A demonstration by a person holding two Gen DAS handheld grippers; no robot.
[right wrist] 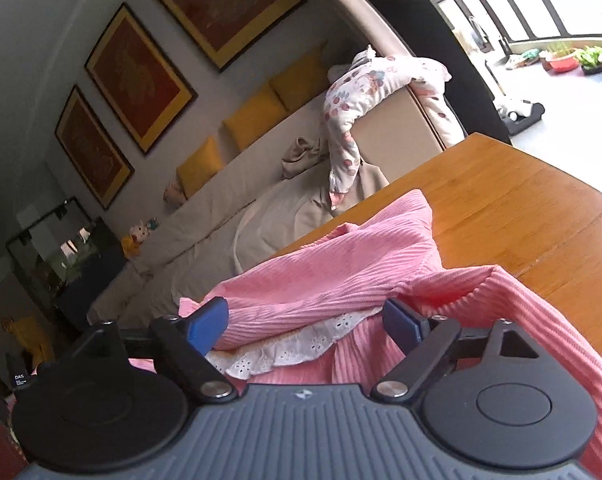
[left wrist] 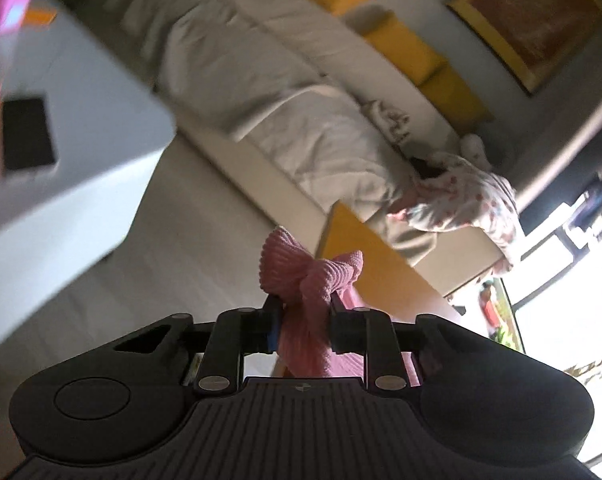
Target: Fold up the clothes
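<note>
A pink ribbed garment (right wrist: 341,276) with a white lace trim (right wrist: 285,352) lies on the wooden table (right wrist: 521,208) and drapes over the right gripper. My right gripper (right wrist: 305,320) is open, its blue pads (right wrist: 205,328) on either side of a fold of the pink cloth. My left gripper (left wrist: 303,308) is shut on a bunched corner of the same pink garment (left wrist: 313,276) and holds it up above the floor, beside the table edge (left wrist: 365,252).
A beige sofa (right wrist: 229,216) with yellow cushions stands behind the table, with a floral cloth (right wrist: 349,96) over its arm. A white table (left wrist: 81,128) with a black phone (left wrist: 29,136) shows at the left of the left wrist view.
</note>
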